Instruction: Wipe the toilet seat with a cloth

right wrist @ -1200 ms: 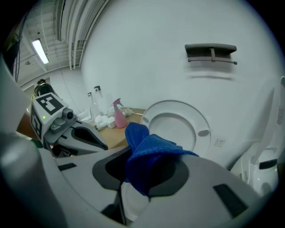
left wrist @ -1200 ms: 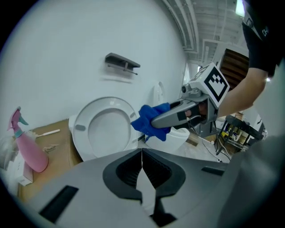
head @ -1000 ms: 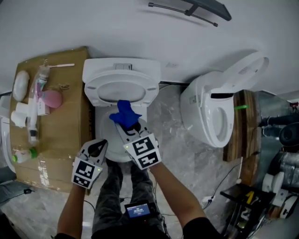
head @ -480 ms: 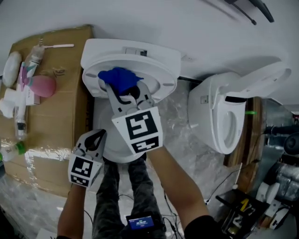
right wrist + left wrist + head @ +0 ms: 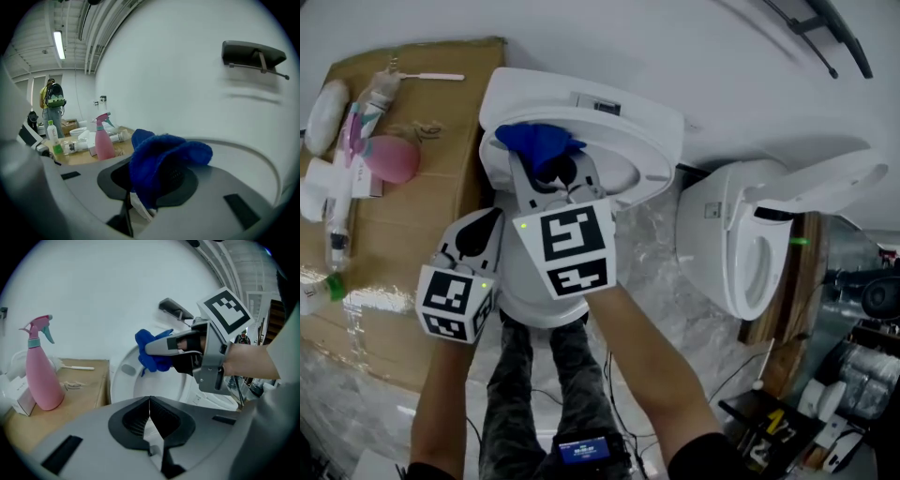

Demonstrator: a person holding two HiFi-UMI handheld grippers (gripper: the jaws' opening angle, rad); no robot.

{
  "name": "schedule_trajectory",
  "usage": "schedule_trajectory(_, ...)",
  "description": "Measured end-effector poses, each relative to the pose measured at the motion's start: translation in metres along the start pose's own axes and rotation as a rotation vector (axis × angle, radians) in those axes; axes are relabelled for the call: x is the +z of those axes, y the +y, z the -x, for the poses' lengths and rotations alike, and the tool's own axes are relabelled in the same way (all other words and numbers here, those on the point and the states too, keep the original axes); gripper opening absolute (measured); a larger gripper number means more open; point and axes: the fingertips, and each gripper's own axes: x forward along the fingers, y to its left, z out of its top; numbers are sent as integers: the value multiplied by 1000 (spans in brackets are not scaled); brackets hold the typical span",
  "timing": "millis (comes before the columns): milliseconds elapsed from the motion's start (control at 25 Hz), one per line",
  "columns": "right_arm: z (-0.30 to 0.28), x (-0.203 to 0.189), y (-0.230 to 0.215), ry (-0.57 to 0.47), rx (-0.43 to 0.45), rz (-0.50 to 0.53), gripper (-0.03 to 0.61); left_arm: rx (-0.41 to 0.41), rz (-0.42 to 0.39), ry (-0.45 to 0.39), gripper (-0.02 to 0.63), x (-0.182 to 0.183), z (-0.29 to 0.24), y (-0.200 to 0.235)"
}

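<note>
Your right gripper (image 5: 548,176) is clamped on the blue cloth (image 5: 536,141), at the upper rim of the toilet (image 5: 649,150). The cloth is soft, light and floppy, so hold a bunched fold and leave a loose pad forward. Your left gripper (image 5: 476,236) is closed and empty.

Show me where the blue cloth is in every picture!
Head view: the blue cloth is near the top, left of centre, over the toilet, in the right gripper.
Left gripper view: the blue cloth is in the middle, at that gripper's tip.
Right gripper view: the blue cloth is in the middle, pinched between the jaws.
Shared landmark: the pink spray bottle, always left of the cloth.
</note>
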Motion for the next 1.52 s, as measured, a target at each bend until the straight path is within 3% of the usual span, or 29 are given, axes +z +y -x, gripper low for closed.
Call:
schedule_trajectory(520, -43, -40, 43, 94, 71, -1, 110, 188, 120, 8, 11, -5, 4, 49)
schedule_trajectory(800, -71, -101, 51, 212, 98, -111, 110, 174, 129, 20, 11, -15, 9, 53)
schedule_trajectory(1080, -91, -141, 60, 270, 113, -181, 110, 145, 120, 32, 11, -24, 8, 50)
schedule_trajectory(1280, -98, -168, 63, 308, 131, -222, 110, 160, 146, 46, 11, -33, 8, 50)
schedule_trajectory(1520, -103, -202, 61, 345, 140, -265, 109, 169, 122, 59, 11, -34, 3, 43)
